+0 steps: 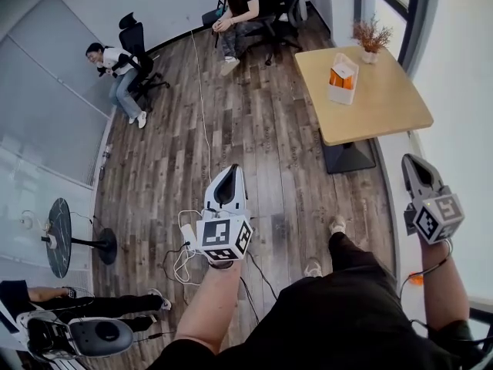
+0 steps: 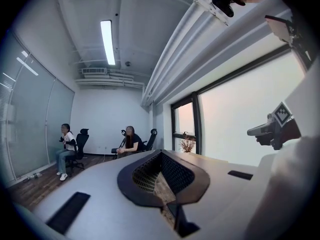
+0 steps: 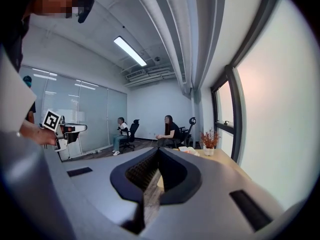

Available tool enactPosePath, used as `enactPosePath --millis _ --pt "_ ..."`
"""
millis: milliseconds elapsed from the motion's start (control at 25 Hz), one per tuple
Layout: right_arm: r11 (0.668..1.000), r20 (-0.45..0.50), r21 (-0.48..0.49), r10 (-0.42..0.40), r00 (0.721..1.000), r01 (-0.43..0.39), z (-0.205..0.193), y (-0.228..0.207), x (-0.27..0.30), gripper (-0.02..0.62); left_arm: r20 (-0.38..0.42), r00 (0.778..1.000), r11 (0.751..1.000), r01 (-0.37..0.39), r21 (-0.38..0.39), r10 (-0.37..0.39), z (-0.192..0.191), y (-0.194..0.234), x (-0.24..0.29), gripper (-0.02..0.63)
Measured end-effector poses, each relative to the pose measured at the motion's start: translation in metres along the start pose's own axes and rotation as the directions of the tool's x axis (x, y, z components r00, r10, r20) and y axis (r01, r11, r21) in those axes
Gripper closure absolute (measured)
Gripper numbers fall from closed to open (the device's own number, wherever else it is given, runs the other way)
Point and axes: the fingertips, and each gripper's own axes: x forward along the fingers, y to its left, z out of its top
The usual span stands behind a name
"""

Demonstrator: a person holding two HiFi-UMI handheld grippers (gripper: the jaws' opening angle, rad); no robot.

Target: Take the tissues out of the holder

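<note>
The tissue holder (image 1: 343, 79), a white box with an orange pack in it, stands on the wooden table (image 1: 385, 106) at the far right of the head view. In the right gripper view it (image 3: 189, 149) shows small, just past the jaws. My left gripper (image 1: 233, 169) hovers over the wooden floor well short of the table, shut and empty. My right gripper (image 1: 407, 160) is held near the table's front right corner, also shut with nothing in it. Both point level toward the far end of the room.
A small vase of dried plants (image 1: 371, 38) stands at the table's far edge. Two people sit on office chairs (image 1: 135, 48) by the back wall. A standing fan (image 1: 58, 237), loose cables (image 1: 185, 257) and a machine (image 1: 92, 336) lie at left. Windows line the right.
</note>
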Motion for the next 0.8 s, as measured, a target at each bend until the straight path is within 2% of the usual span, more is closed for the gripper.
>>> enactPosePath --millis 400,800 --pt "0.999 0.041 0.019 0.034 0.999 -0.035 0.005 -0.048 0.117 0.594 -0.017 1.0 0.999 -0.025 0.027 0.025 0.002 0.02 0.093 0.601" --pt "0.997 0.037 -0.022 0.074 0.997 -0.073 0.043 -0.124 0.249 0.594 0.019 0.999 0.999 -0.033 0.037 0.032 0.038 0.025 0.244 0.601"
